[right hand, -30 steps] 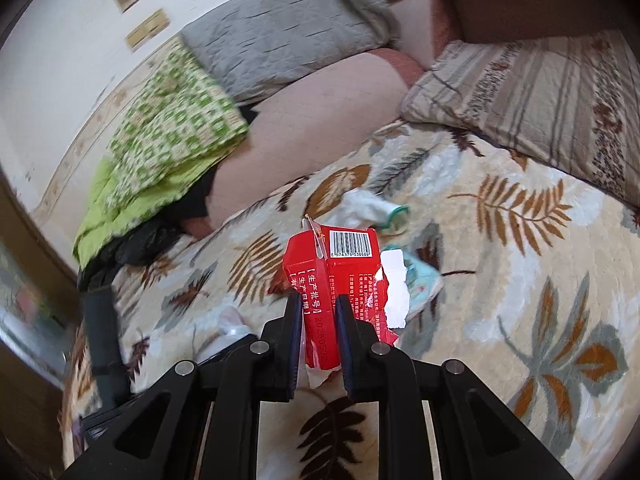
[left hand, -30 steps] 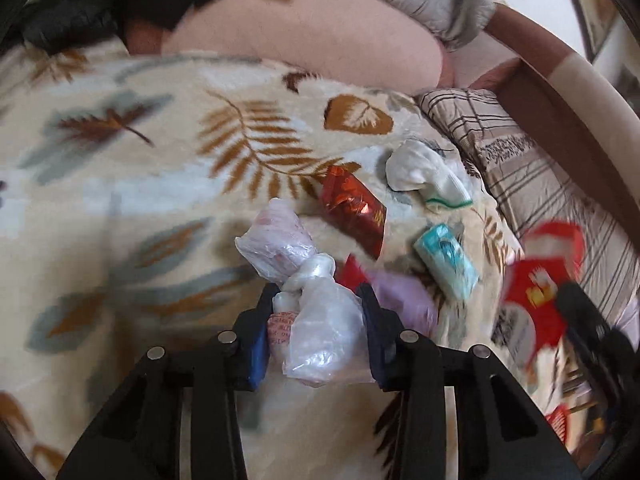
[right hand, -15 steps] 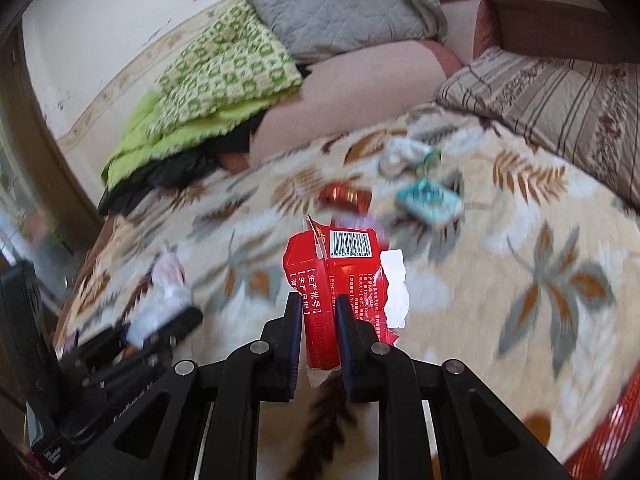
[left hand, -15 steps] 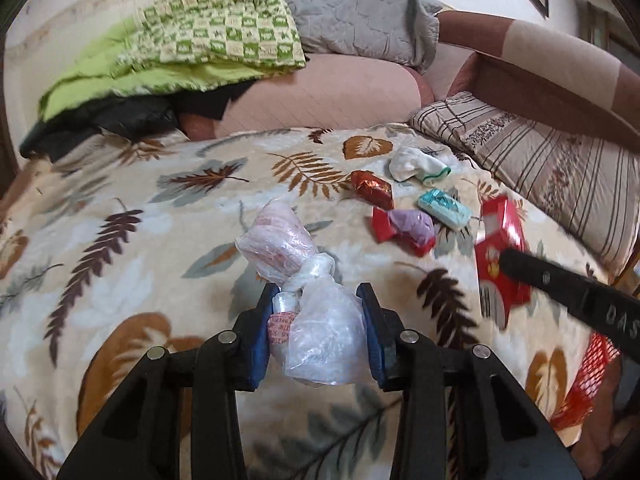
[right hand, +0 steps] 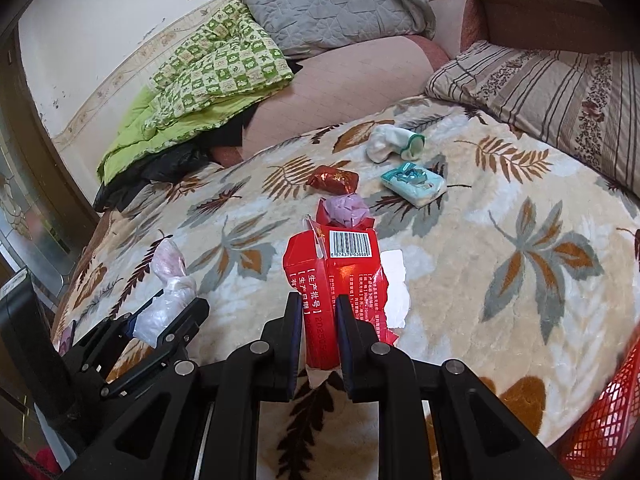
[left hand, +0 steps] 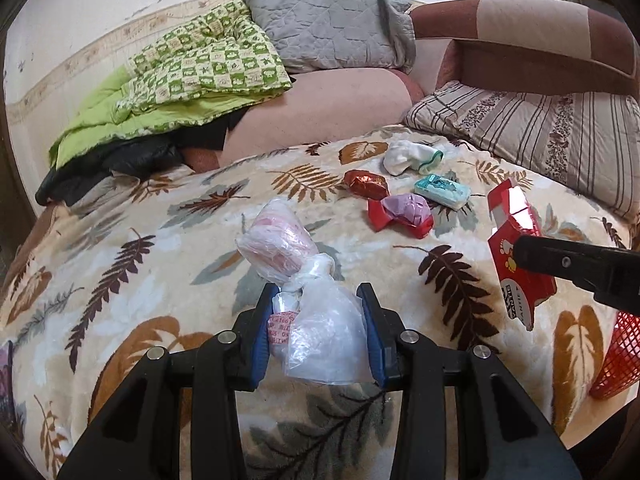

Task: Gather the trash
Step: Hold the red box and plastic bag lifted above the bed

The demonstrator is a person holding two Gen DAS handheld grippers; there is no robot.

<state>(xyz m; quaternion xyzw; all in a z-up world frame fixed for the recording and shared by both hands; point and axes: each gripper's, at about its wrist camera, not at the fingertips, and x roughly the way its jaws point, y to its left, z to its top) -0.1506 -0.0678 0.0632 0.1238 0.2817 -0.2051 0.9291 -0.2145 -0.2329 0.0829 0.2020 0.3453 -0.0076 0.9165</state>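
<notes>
Both grippers are pulling back above the blanket (left hand: 160, 240): left gripper (left hand: 318, 328) pinching the knotted bag (left hand: 320, 332), right gripper (right hand: 318, 316) pinching the red carton (right hand: 332, 264), near the basket (right hand: 604, 412).

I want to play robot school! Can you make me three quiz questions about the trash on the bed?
1. True or false: the left gripper holds a knotted plastic bag in its jaws.
2. What is the right gripper holding? A) a sock B) a red carton C) a pillow
3. Fill in: the red mesh basket sits at the bed's ____ edge.

Key: 1 true; 2 B; 3 near right.
</notes>
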